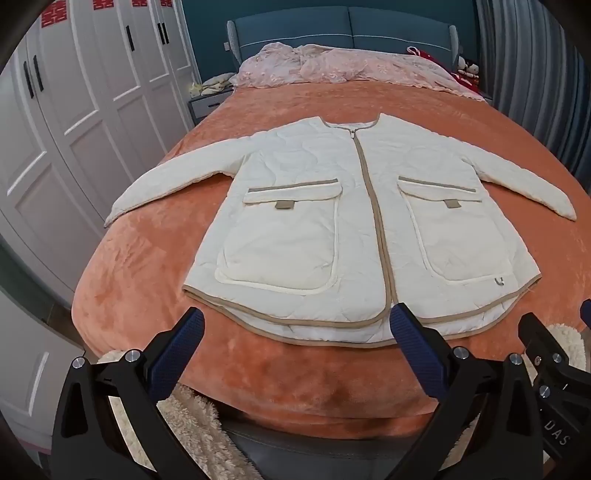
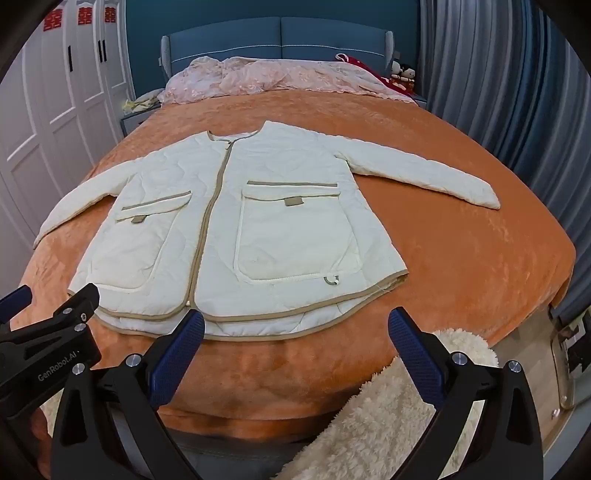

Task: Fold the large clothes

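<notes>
A cream quilted jacket point(image 1: 332, 221) with tan trim, a zipped front and two flap pockets lies flat, face up, on the orange bedspread point(image 1: 147, 258), sleeves spread to both sides. It also shows in the right wrist view point(image 2: 236, 229). My left gripper point(image 1: 297, 332) is open and empty, hovering just in front of the jacket's hem. My right gripper point(image 2: 295, 332) is open and empty, also just in front of the hem, to the right of the left one. The right gripper's body shows at the right edge of the left wrist view point(image 1: 546, 354); the left gripper's body shows at the left edge of the right wrist view point(image 2: 51, 332).
A pink quilt point(image 1: 332, 64) is bunched at the blue headboard point(image 1: 351, 33). White wardrobes point(image 1: 74, 110) stand left of the bed, grey curtains point(image 2: 498, 92) right. A fluffy cream fabric point(image 2: 388, 413) hangs near the bed's foot, below the grippers.
</notes>
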{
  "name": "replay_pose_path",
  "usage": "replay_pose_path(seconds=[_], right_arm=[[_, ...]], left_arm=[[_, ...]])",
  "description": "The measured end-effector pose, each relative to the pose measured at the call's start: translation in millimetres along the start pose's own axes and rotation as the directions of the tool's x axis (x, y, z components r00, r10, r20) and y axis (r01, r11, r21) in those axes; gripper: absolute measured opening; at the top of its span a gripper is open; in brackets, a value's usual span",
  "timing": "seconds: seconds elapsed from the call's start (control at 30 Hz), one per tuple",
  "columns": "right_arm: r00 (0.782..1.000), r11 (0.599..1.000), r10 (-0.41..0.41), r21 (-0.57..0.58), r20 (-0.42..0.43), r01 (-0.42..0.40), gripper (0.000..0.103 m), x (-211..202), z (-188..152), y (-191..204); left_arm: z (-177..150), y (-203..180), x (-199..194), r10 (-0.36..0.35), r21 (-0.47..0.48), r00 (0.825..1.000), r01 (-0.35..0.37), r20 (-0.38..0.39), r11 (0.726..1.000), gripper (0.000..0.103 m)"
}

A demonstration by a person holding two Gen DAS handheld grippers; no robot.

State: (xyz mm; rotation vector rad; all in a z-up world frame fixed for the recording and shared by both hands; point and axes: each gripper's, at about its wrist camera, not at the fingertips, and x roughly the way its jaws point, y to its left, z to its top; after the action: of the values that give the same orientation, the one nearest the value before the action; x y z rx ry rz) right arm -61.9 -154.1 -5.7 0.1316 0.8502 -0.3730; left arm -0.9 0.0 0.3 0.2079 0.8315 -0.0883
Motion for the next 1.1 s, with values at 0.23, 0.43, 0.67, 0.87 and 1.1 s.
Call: replay_pose_path(seconds=[0.23,0.43,0.67,0.87,1.1], right_arm=[[1.0,1.0,0.018,-0.003,0.004,-0.018,0.098,-3,0,2],[1.0,1.0,0.026,-0.015,0.003,-0.026,0.098,-5,-3,-1],[1.0,0.999,0.025,-0.019,-0.004,-0.025,0.098,-4,0,6],[1.0,0.999,0.026,-0.02,-0.001,-0.026,0.098,-4,-1,7],[1.0,0.999,0.027,-0.018,-0.002,-0.027,0.098,-4,-1,7]], left_arm=[[-1,3,0,-0.024,-0.028,1.0,0.024,-0.01,0.999,0.098],[1,7,-3,-0.013,-0.031,1.0,0.012,-0.011,0.999,0.098],[2,8,-5,-0.004,-0.035,1.0,0.004,-0.004,0.999,0.098],[2,11,-5,0.0,-0.043,1.0,-0.001,-0.008,0.999,0.098],[1,14,-4,0.003,-0.049,1.0,-0.004,-0.009,0.999,0.098]])
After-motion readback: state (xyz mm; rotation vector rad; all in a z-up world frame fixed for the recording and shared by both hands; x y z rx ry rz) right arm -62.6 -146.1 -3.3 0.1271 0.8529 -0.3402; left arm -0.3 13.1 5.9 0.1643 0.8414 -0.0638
